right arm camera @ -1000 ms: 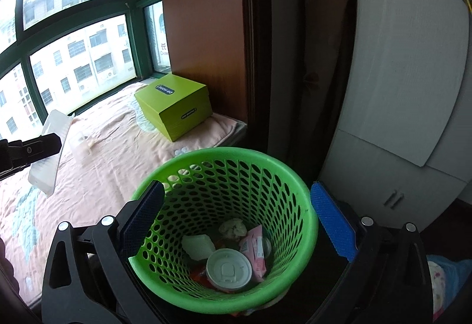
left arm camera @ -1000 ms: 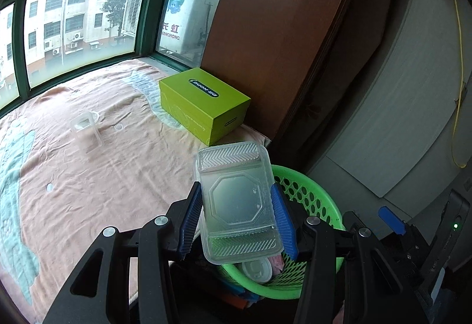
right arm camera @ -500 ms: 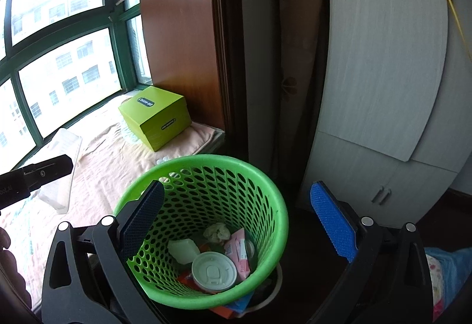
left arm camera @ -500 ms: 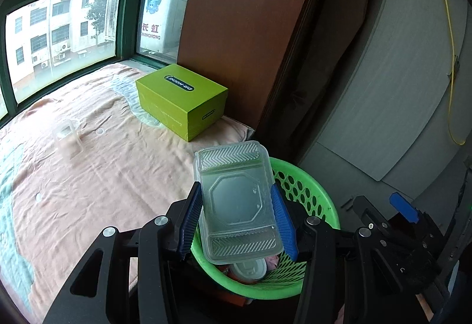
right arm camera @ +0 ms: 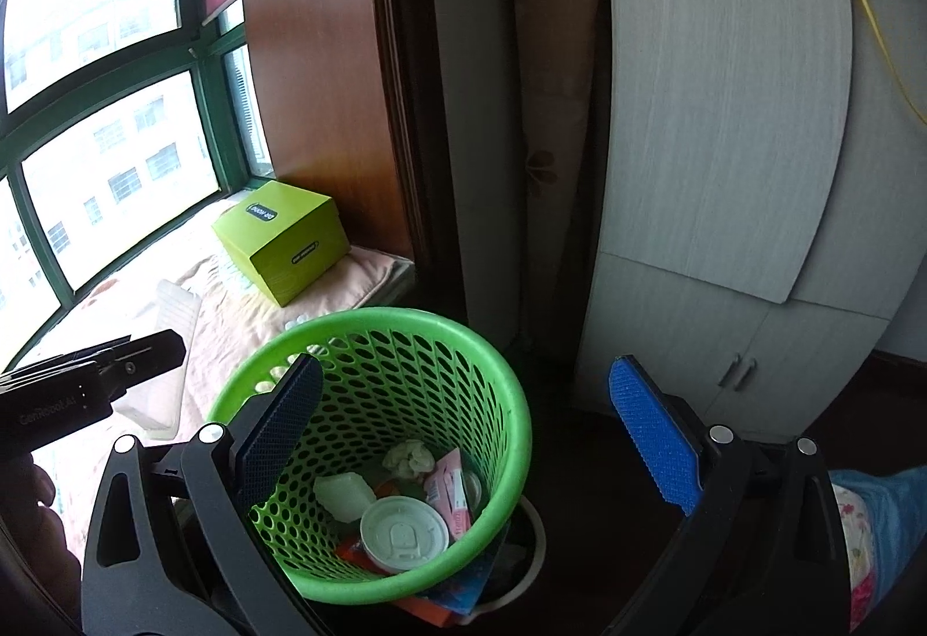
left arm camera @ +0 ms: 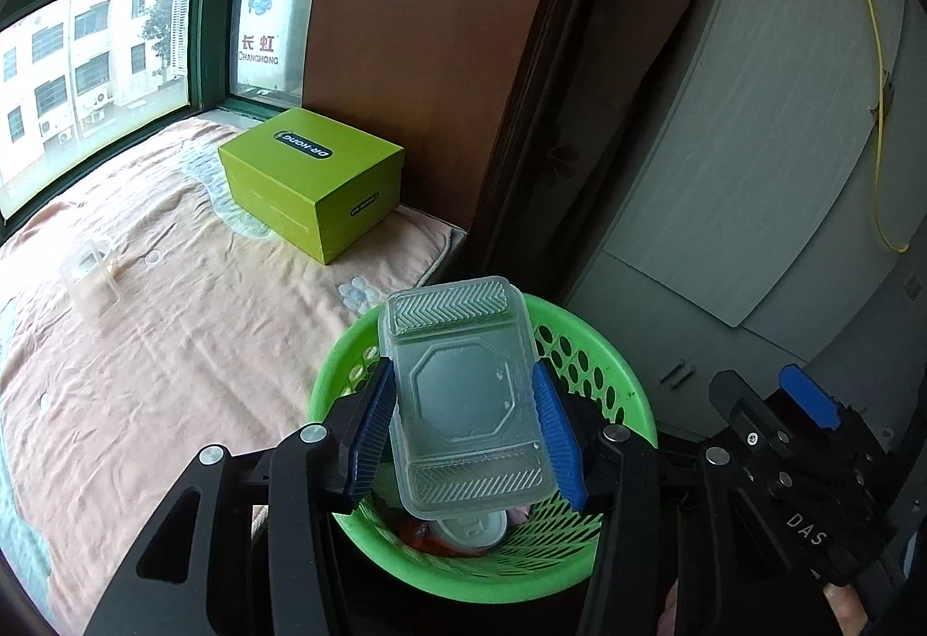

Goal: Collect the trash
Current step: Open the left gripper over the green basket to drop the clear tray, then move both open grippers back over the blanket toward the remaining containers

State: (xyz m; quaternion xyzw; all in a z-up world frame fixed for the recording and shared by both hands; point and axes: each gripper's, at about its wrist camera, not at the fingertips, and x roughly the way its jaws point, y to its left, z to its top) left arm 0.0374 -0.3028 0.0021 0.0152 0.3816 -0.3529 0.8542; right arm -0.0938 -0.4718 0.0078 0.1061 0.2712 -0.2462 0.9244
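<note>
- Left wrist view: the left gripper has a clear plastic tray between its blue pads; the jaws are opening, and the pads still lie against the tray's long sides.
- The tray hangs above the green basket, over the rim nearest the bed.
- In the basket, below the tray, a white cup lid shows.
- On the pink bedspread stand a green box by the window and a clear cup, well apart.
- Right wrist view: the right gripper has its jaws wide apart, with nothing between them, above the basket.
- The basket holds the cup lid, a crumpled tissue and a pink wrapper.
- The left gripper enters at the left edge with the tray over the bedspread beside the basket.
</note>
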